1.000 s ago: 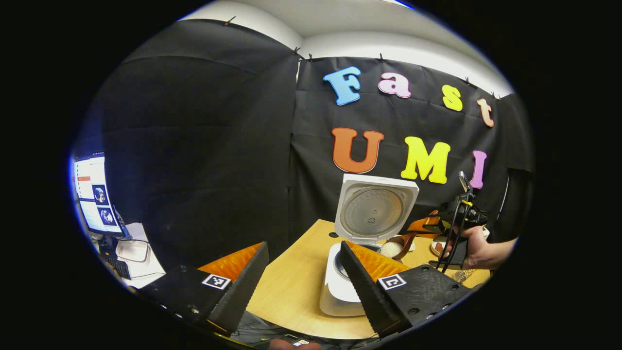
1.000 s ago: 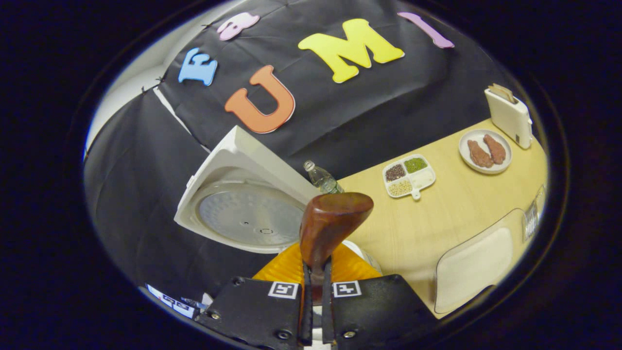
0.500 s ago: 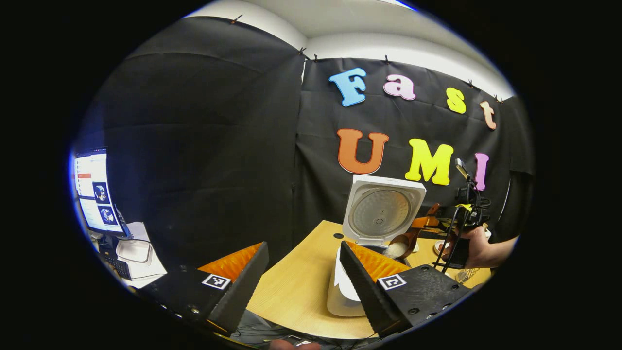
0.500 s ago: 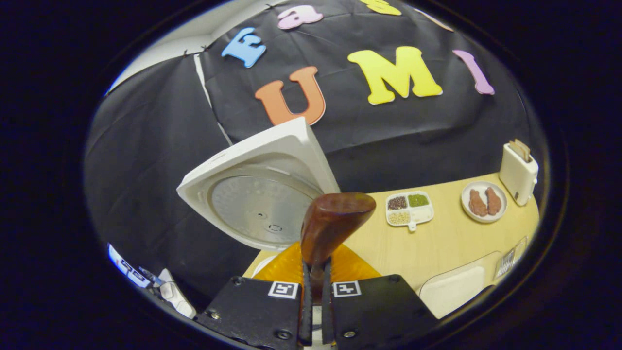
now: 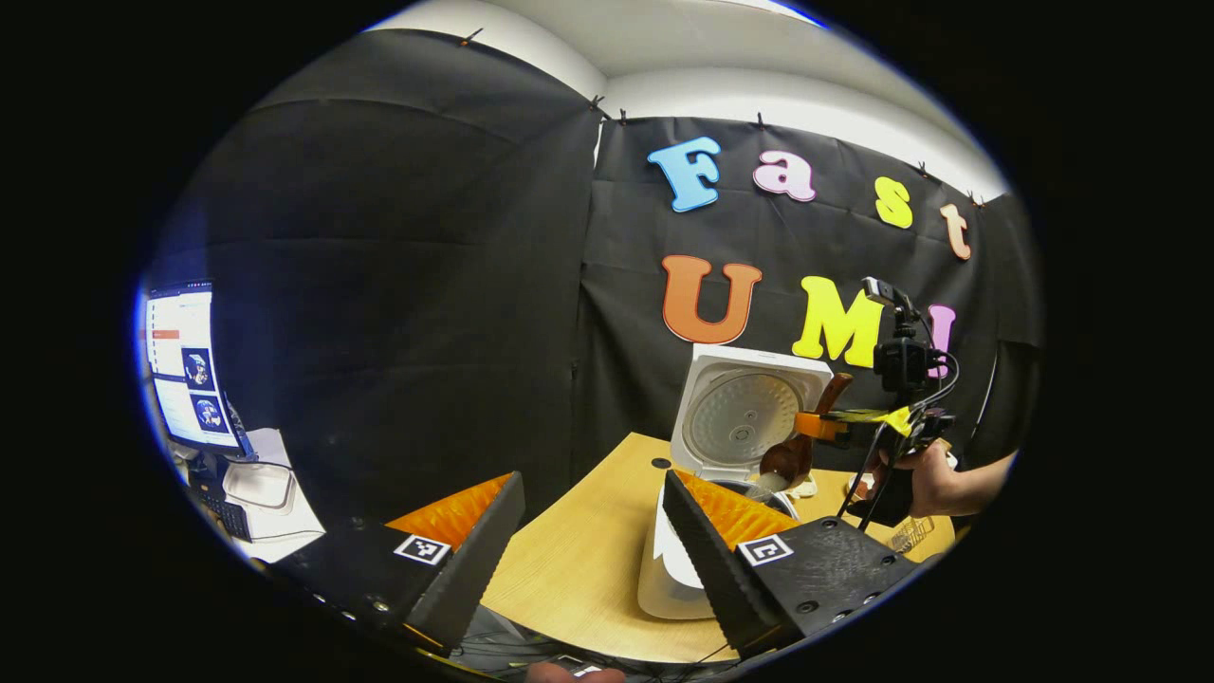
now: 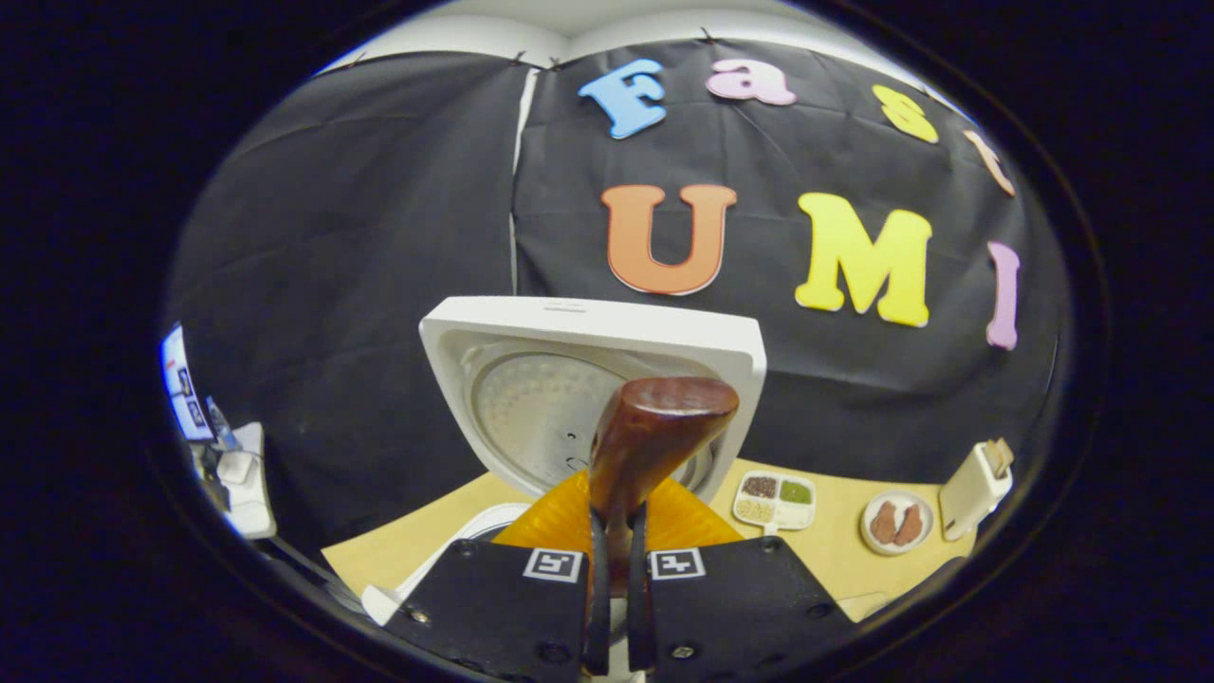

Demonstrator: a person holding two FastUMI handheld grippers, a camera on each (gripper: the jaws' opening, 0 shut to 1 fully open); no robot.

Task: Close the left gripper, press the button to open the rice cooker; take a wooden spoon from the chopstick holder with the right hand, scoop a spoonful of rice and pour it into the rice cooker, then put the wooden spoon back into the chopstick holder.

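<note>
The white rice cooker [image 5: 675, 567] stands on the wooden table with its lid [image 5: 749, 417] raised. My left gripper [image 5: 593, 484] hangs open in front of it, holding nothing. Over the pot, the wooden spoon [image 5: 792, 458] is tipped bowl-down, gripped by my right gripper [image 5: 835, 427], which a hand [image 5: 929, 479] holds. In the right gripper view, my right gripper [image 6: 612, 569] is shut on the spoon's handle, and the back of the spoon [image 6: 654, 432] stands in front of the lid [image 6: 569, 379]. The pot's inside is hidden.
A divided tray of grains [image 6: 773, 498], a plate with two pieces of meat [image 6: 892, 522] and a white toaster [image 6: 972, 489] sit on the table's far right. A monitor [image 5: 180, 370] and desk clutter lie to the left, beyond the table [image 5: 569, 560].
The right gripper has risen and rolled, turning the spoon from bowl-up with rice to bowl-down over the pot. The left gripper stays open and has barely moved.
</note>
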